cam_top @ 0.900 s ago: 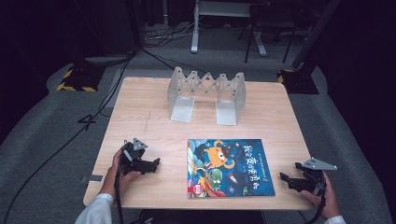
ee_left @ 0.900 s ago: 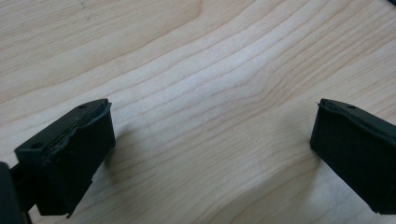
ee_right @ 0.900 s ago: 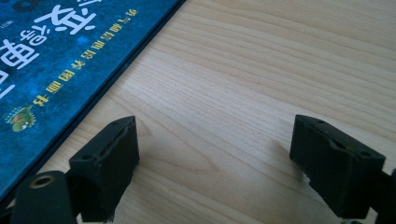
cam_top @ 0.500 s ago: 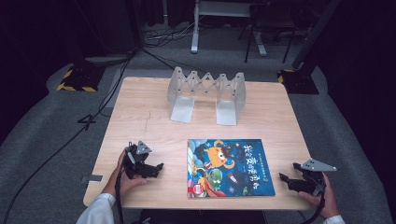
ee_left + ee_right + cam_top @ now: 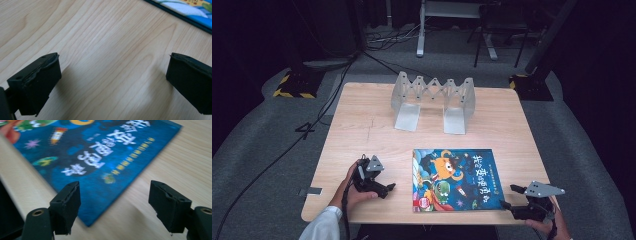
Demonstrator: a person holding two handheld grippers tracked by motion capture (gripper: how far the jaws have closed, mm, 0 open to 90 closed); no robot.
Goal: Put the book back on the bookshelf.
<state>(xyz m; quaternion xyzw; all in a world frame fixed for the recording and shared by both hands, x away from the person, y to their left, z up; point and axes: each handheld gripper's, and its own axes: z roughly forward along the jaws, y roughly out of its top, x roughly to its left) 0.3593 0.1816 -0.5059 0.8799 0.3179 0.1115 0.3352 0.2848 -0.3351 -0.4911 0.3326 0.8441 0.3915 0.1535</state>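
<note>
A picture book with a dark blue cartoon cover lies flat near the table's front edge. My left gripper rests low on the wood just left of the book, pointing at it, open. In the left gripper view its jaws stand wide apart over bare wood, and the book's edge crosses the top right corner. My right gripper sits at the book's front right corner, open. In the right gripper view that corner of the book lies ahead of the spread jaws.
A grey metal folding book rack stands at the back of the wooden table. The table's front edge runs close under both hands. Dark floor, cables and stand bases surround the table.
My left gripper has slid to the right and slightly nearer the front edge, closing on the book's left side. The right gripper has hardly moved. The book lies where it was.
</note>
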